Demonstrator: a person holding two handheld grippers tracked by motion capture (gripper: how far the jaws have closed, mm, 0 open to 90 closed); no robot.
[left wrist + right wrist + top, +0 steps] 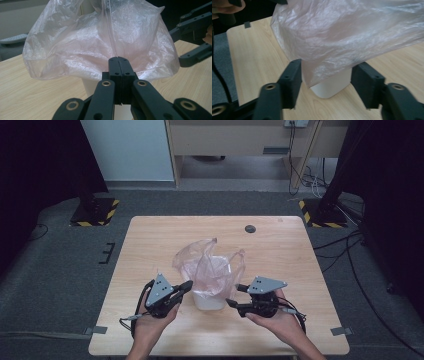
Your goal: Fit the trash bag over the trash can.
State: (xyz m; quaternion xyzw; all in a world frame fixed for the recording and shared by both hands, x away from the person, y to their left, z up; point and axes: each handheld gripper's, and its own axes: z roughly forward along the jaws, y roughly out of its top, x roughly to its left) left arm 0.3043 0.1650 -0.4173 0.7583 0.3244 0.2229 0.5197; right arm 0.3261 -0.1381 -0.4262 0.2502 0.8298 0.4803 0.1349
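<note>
The wooden table (150,250) carries the work, w/ a small white bin (209,301) standing upright near its front edge, roughly centred; everything else is placed relative to that bin. Draped over and into the bin is a thin pink plastic bag (210,265), its upper part billowing loosely above the rim and its skirt hanging down the outside of the walls, so the rim itself is hidden. The film looks v. light, soft and crinkly, prob. slippery and easy to tear if yanked; it will not hold shape, so a pinch on a doubled fold near the bin's rim seems the safest hold, not the loose top flaps. The bin looks light and rigid, likely to slide or tip if the bag is pulled sideways, so a pull should go down along the wall. The left gripper (118,60), just left of the bin, has its jaws pressed together; the film lies right at the tips, but whether any film is caught between them can't be told. The right gripper (325,72), just right of the bin, has jaws spread wide, straddling the bag's hanging edge and the bin wall w/o touching either. A small dark round spot (250,228) sits on the table well behind the bin.
</note>
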